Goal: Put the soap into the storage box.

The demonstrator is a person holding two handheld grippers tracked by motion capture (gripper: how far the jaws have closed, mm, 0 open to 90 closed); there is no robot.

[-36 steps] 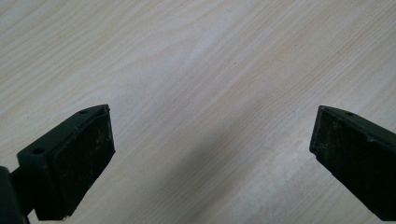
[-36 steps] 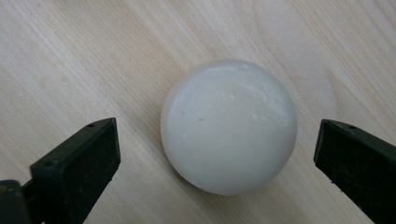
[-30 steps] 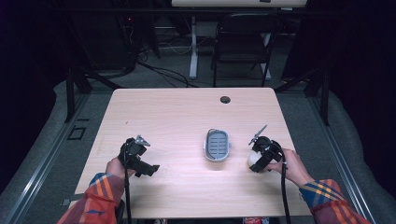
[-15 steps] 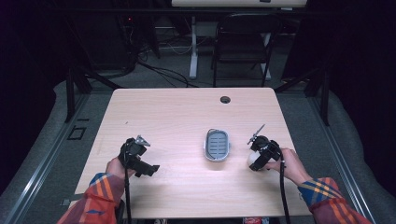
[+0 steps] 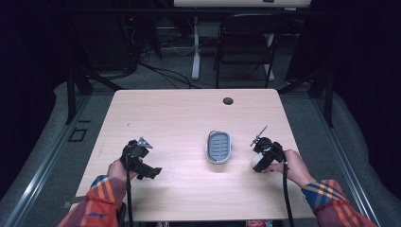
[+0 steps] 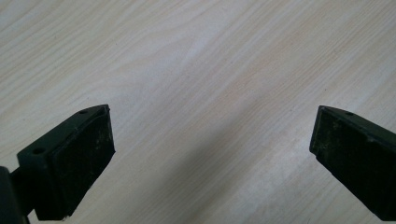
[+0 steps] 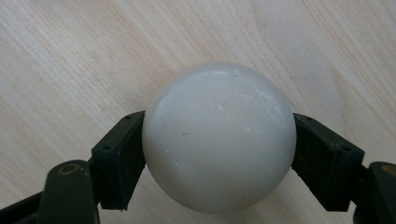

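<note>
A smooth white ball (image 7: 219, 116) sits between the two black jaws of my right gripper (image 7: 218, 144), which is shut on it just above the wood. In the high view this ball (image 5: 256, 161) and the right gripper (image 5: 259, 160) are at the table's right side, to the right of a small grey-blue oval dish (image 5: 219, 147). My left gripper (image 5: 147, 170) hovers low over the left front of the table. Its jaws stand wide apart in the left gripper view (image 6: 212, 126), with bare wood between them.
The light wooden table (image 5: 179, 113) has a round dark cable hole (image 5: 228, 100) near its far edge. A black chair (image 5: 246, 45) and a white desk leg (image 5: 195, 52) stand on the floor behind the table. The person's plaid sleeves enter from the bottom.
</note>
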